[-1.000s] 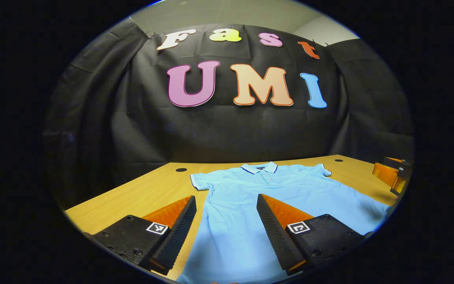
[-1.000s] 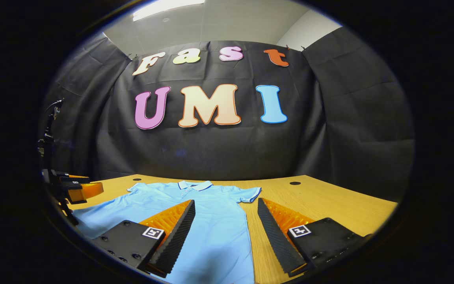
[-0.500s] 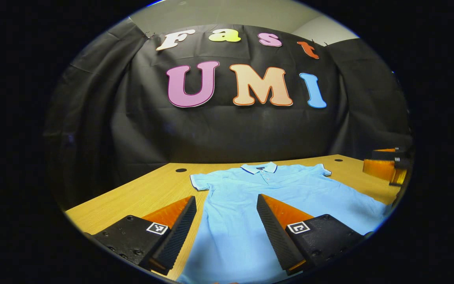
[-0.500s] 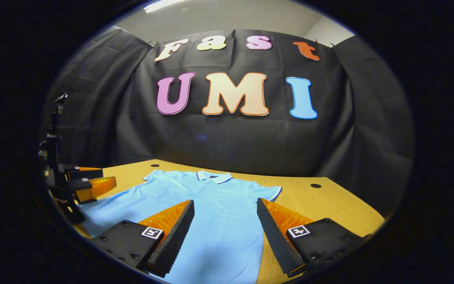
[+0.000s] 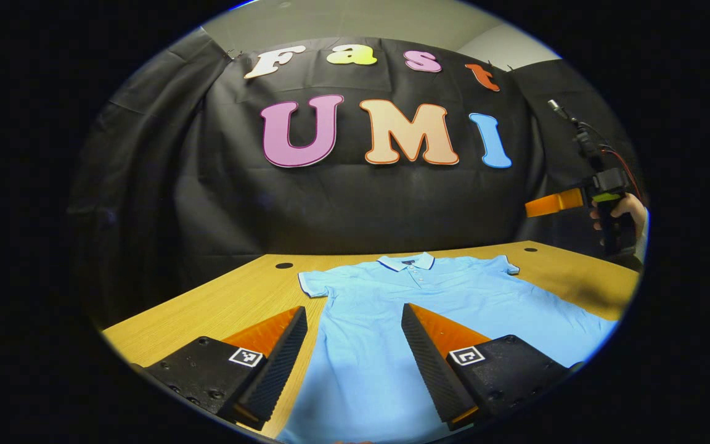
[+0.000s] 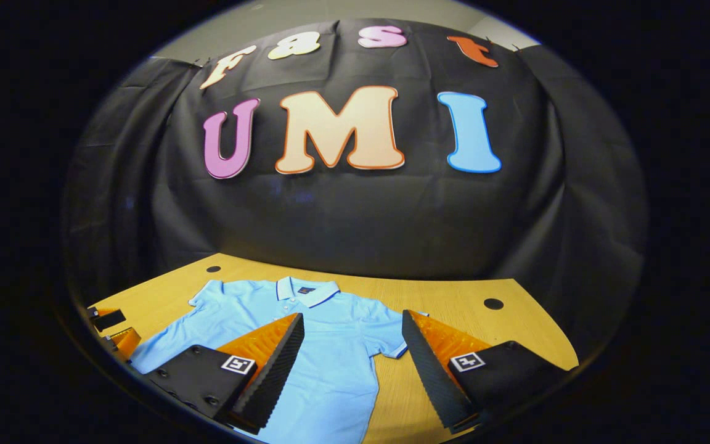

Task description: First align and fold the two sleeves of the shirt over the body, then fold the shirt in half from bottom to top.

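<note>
Left gripper view: your left gripper (image 5: 354,336) at bottom centre, fingers wide apart, holding nothing. Shirt (image 5: 429,302) flat on table (image 5: 232,296), lower centre, collar toward wall, sleeves spread. Right gripper (image 5: 555,202) at right edge, raised, hand (image 5: 623,213) on it.
Right gripper view: your right gripper (image 6: 352,342) wide apart, holding nothing, over shirt (image 6: 324,345).

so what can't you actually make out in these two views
- Shirt hem: cut off by the bottom edge in the left gripper view, and hidden behind the right tongs in the right gripper view.
- Label inside the collar: too small to tell.
- Left tongs' height above the shirt: cannot tell.
</note>
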Tool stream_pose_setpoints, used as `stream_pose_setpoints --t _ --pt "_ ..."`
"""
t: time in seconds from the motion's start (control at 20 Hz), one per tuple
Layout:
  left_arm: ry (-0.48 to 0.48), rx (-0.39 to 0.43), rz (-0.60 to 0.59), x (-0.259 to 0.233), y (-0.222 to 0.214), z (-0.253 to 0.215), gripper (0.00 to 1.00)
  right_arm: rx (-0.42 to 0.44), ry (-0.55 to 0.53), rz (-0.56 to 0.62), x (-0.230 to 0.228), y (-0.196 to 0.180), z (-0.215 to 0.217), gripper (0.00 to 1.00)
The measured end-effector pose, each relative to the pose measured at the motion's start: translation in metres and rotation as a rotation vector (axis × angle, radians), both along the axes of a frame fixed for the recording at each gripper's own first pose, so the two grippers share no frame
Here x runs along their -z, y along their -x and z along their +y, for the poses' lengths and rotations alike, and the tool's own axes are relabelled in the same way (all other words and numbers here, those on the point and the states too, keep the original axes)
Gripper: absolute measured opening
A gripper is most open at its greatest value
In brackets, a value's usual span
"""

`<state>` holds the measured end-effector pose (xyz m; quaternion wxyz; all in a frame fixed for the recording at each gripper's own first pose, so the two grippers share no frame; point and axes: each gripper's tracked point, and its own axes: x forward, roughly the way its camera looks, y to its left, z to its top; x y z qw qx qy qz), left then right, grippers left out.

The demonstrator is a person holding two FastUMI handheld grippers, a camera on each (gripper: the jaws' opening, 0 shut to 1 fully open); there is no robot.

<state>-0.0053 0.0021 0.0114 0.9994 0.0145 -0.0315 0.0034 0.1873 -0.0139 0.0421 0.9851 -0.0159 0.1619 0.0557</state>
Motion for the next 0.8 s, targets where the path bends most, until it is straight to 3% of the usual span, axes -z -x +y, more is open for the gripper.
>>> stream_pose_setpoints --t 0.25,0.4,0.8 --pt "0.0 0.003 0.009 0.002 -0.001 -0.001 0.94 0.08 -0.041 0.161 0.04 -0.062 -0.027 0.99" --pt "-0.002 0.001 0.012 0.001 -0.002 -0.001 0.94 0.126 -0.011 0.226 0.073 -0.09 -0.048 0.98" --pt "-0.01 -0.002 0.022 0.003 -0.004 -0.002 0.93 0.188 0.077 0.345 0.148 -0.107 -0.086 0.98"
